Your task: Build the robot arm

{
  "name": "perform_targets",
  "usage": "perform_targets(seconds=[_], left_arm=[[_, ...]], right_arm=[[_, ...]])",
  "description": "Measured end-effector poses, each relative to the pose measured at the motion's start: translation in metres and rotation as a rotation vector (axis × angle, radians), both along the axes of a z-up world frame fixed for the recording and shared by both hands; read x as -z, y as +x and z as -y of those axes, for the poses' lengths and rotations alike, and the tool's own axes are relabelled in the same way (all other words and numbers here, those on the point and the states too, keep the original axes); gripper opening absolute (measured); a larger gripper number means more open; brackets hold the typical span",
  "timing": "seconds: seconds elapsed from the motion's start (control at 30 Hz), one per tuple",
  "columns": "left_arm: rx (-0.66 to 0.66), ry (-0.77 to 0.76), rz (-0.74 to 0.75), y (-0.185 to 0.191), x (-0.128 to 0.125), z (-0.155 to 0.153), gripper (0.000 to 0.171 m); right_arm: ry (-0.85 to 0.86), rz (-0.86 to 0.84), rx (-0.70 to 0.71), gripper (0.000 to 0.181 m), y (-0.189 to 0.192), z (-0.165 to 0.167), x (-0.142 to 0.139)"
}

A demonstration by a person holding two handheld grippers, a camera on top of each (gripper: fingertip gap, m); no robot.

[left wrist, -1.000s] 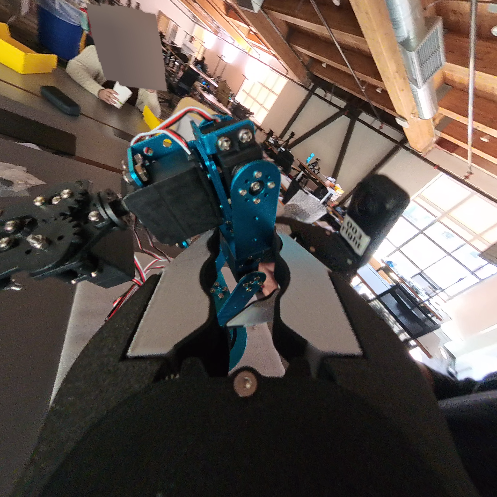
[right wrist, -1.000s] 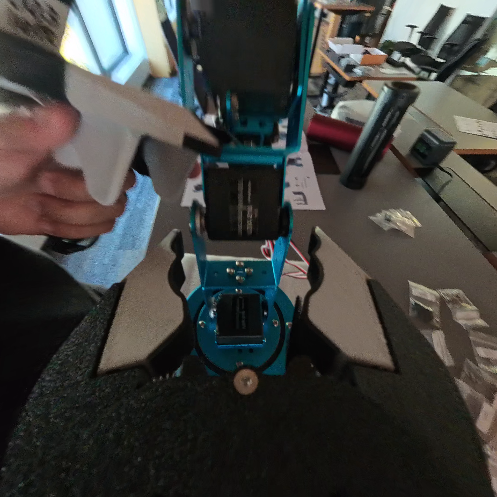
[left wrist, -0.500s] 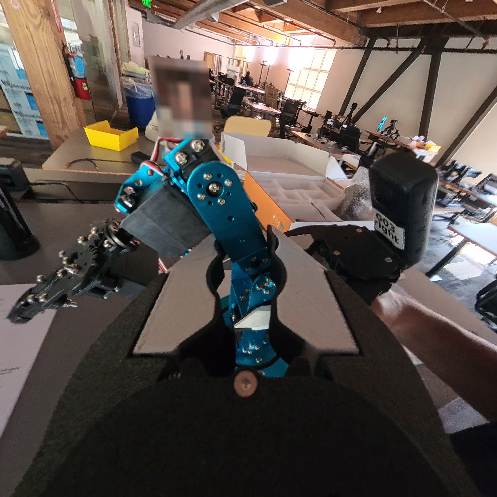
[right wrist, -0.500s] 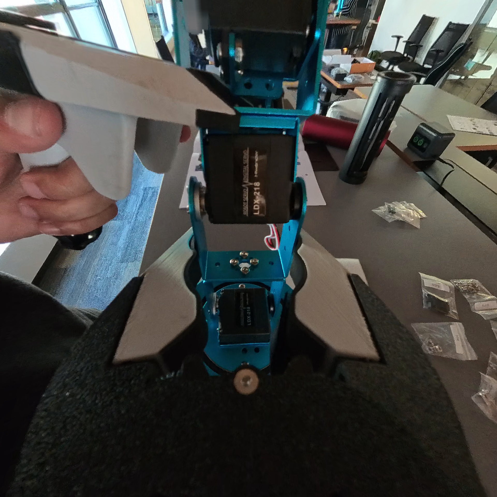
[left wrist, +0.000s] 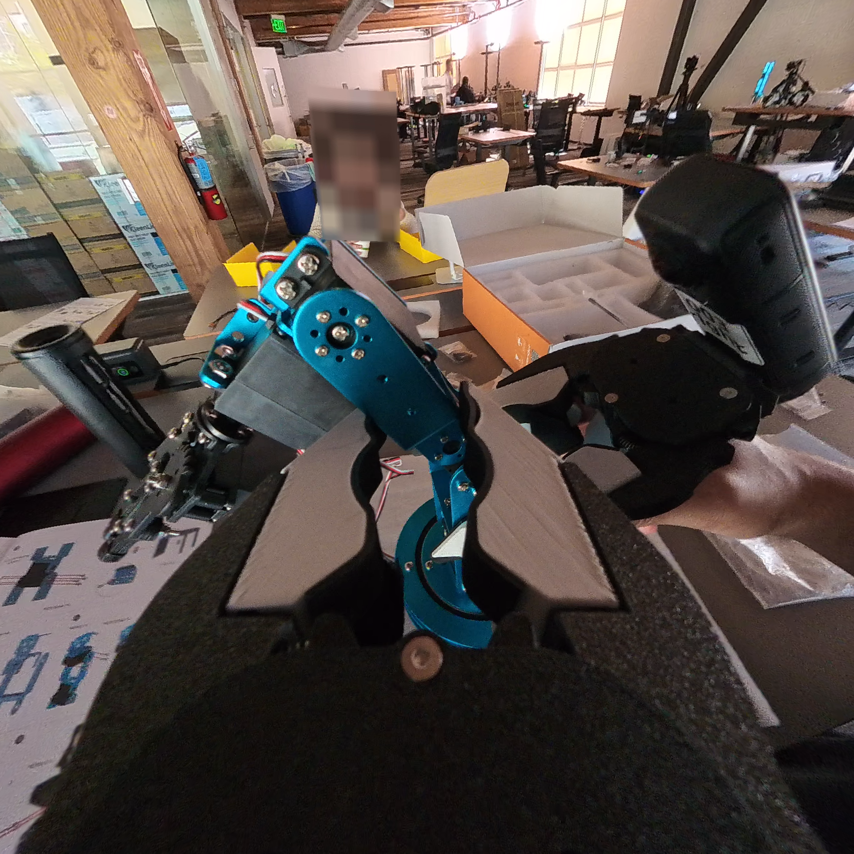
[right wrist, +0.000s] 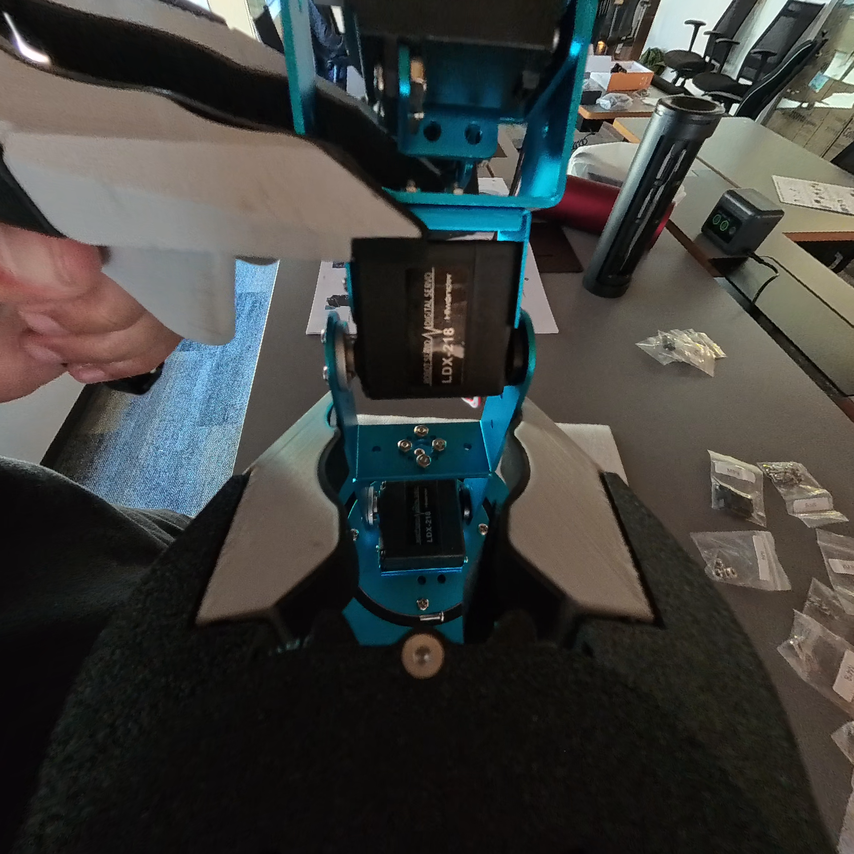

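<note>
Standing on the grey table (right wrist: pixel 693 416), a blue toy robot arm (left wrist: pixel 383 383) leans toward ten o'clock; the left gripper (left wrist: pixel 423 466) pinches its lower link (fingers nearly closed), while the right gripper (right wrist: pixel 420 443) clasps its base bracket.

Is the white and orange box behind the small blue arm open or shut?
Open. The box has its white lid raised at the back, and its white compartments show.

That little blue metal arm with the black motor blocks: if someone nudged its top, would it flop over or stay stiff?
The blue arm would probably bend at its joints rather than flex: it is metal brackets screwed around black servo blocks. It looks top-heavy over a small round base, so it may tip. The thin wires look snaggable.
</note>
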State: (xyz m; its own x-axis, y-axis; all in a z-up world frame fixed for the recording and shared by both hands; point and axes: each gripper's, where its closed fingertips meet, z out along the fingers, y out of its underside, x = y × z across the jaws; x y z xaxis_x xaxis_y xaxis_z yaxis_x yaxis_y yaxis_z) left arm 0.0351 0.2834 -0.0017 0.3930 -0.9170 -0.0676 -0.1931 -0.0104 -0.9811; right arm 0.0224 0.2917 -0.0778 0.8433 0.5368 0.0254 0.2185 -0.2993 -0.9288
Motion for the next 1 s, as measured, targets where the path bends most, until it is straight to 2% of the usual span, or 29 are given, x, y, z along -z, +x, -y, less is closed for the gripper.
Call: perform_targets(seconds=[0.3, 0.47, 0.63, 0.7, 0.77, 0.83, 0.87, 0.93, 1.0], left_arm=[[-0.016, 0.096, -0.075, 0.008, -0.002, 0.007, 0.032], [0.007, -0.002, -0.027, 0.01, -0.001, 0.004, 0.031], [-0.002, -0.063, 0.063, 0.001, 0.0, -0.003, 0.033], [-0.023, -0.08, 0.09, -0.004, 0.003, -0.008, 0.036], [-0.041, -0.081, 0.118, -0.008, 0.005, -0.012, 0.04], [-0.03, -0.087, 0.168, -0.009, 0.004, -0.01, 0.048], [-0.026, -0.08, 0.195, -0.01, 0.003, -0.01, 0.045], [-0.006, -0.077, 0.23, -0.008, 0.004, -0.006, 0.04], [0.014, -0.107, 0.227, -0.004, 0.01, -0.002, 0.051]], right_arm=[[-0.012, -0.011, 0.001, 0.064, 0.006, 0.005, -0.001], [-0.015, -0.042, -0.009, 0.065, 0.007, 0.003, -0.002], [-0.12, -0.117, -0.131, 0.073, 0.001, 0.011, -0.003], [-0.162, -0.099, -0.179, 0.076, 0.008, 0.019, -0.01], [-0.181, -0.025, -0.196, 0.072, 0.03, 0.022, -0.027], [-0.182, 0.014, -0.196, 0.072, 0.053, 0.014, -0.063], [-0.194, 0.017, -0.219, 0.072, 0.057, 0.009, -0.084], [-0.243, 0.064, -0.28, 0.081, 0.052, -0.006, -0.117], [-0.254, 0.179, -0.352, 0.081, 0.03, -0.024, -0.139]])
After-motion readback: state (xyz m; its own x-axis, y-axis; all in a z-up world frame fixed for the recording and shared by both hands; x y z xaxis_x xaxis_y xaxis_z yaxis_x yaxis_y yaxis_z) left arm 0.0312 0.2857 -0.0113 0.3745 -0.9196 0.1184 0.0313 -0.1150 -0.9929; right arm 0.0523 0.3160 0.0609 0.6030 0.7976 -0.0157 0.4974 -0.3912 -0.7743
